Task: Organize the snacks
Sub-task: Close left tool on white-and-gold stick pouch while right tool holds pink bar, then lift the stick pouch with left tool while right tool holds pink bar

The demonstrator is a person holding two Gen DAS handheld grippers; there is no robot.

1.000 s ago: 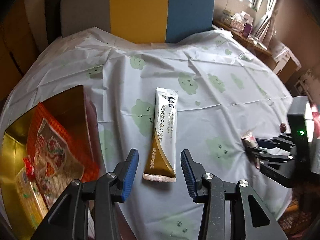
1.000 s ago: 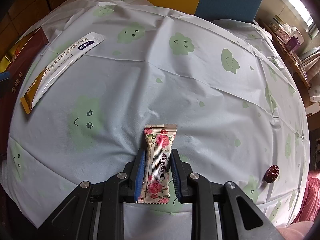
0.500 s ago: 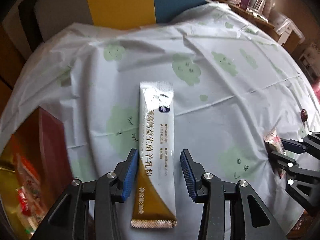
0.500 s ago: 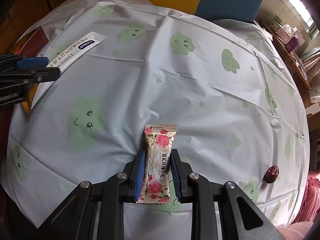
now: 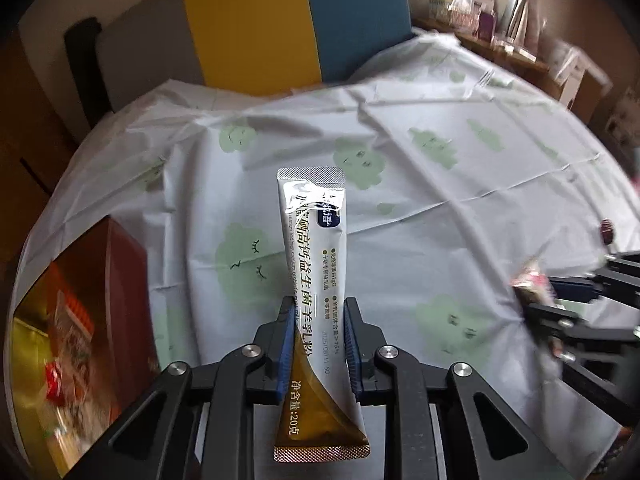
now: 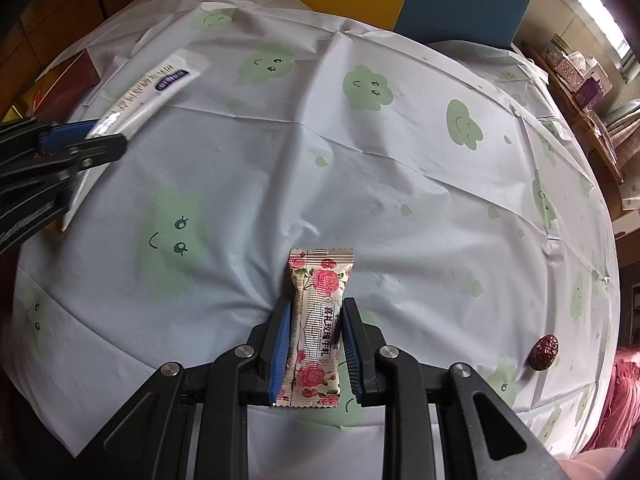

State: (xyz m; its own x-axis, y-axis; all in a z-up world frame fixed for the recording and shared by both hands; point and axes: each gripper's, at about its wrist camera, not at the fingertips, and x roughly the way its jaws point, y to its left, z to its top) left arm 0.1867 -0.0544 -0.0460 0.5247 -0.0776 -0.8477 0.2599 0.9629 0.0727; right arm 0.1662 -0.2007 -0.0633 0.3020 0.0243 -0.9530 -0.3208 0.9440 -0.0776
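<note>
A long white and gold powder sachet (image 5: 316,264) lies lengthwise between the blue pads of my left gripper (image 5: 319,308). Its jaws are closing and the pads touch both edges of the sachet. In the right wrist view the same sachet (image 6: 160,80) sticks out of the left gripper (image 6: 92,140) at the table's left. My right gripper (image 6: 317,304) is shut on a rose-patterned candy wrapper (image 6: 320,276), pressed down on the cloth. A dark red date (image 6: 543,353) lies loose near the table's right edge.
A red and gold box (image 5: 128,264) holding snack packets stands open at the left of the table. The round table wears a white cloth with green clouds (image 6: 360,160). A grey, yellow and blue chair back (image 5: 248,28) stands behind; cluttered shelves are at the far right.
My left gripper moved forward and down over the sachet and its jaws narrowed onto the sachet's edges. The right gripper and its candy have not moved.
</note>
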